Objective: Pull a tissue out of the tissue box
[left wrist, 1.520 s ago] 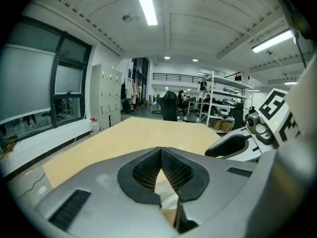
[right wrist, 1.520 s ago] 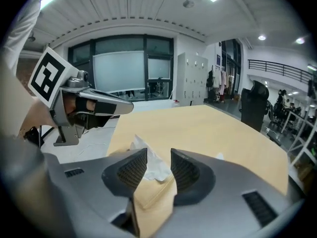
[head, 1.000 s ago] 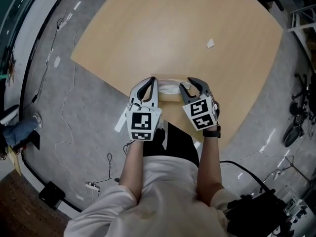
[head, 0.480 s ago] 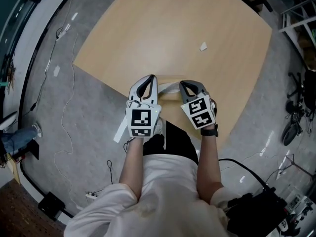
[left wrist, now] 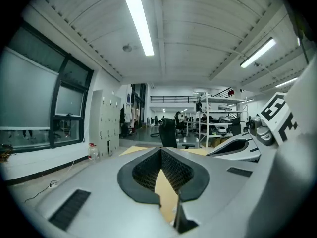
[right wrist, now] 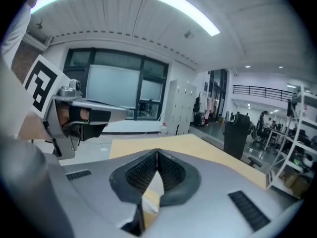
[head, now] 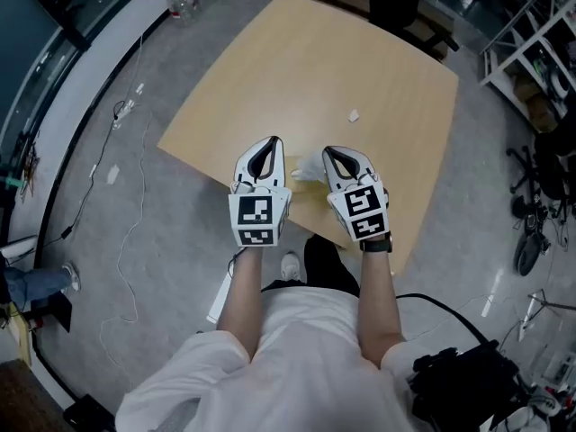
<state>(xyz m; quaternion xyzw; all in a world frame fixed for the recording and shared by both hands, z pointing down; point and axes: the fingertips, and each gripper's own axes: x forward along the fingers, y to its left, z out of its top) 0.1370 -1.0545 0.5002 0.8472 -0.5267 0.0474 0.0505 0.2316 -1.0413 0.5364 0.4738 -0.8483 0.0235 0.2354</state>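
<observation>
Tissue (head: 306, 163): head view — a white crumple above the tan table (head: 270, 70), between the two gripper tips and touching the right one.
Tissue box (head: 310, 194): head view — only a yellower patch under the tissue, between the grippers; its outline cannot be made out.
Right gripper (head: 329, 154): head view — held over the near part of the table, its tip at the tissue.
Left gripper (head: 274, 141): head view — level with the right gripper, just beside the tissue, jaw tips together.
Writing: head view — the only print that reads is the black-and-white square patterns on each marker cube (head: 256, 220).
Only in the head view: a small white scrap (head: 354, 115) on the table, well apart from the tissue, and a watch (head: 376, 244) on the right wrist.
Left gripper view: the ribbed pads (left wrist: 146, 170) meet at the tip, clenched on nothing that shows; tan surface fills the gap below them.
Only in the left gripper view: an office chair (left wrist: 167, 133), white shelving (left wrist: 213, 115) and grey lockers (left wrist: 104, 120); the right gripper shows at the right edge.
Right gripper view: the pads (right wrist: 171, 175) are pinched shut on the tissue — a white strip hangs in the gap under the tip, with yellow below it.
Both gripper views: a clear bottle (right wrist: 163, 128) on the floor past the table.
</observation>
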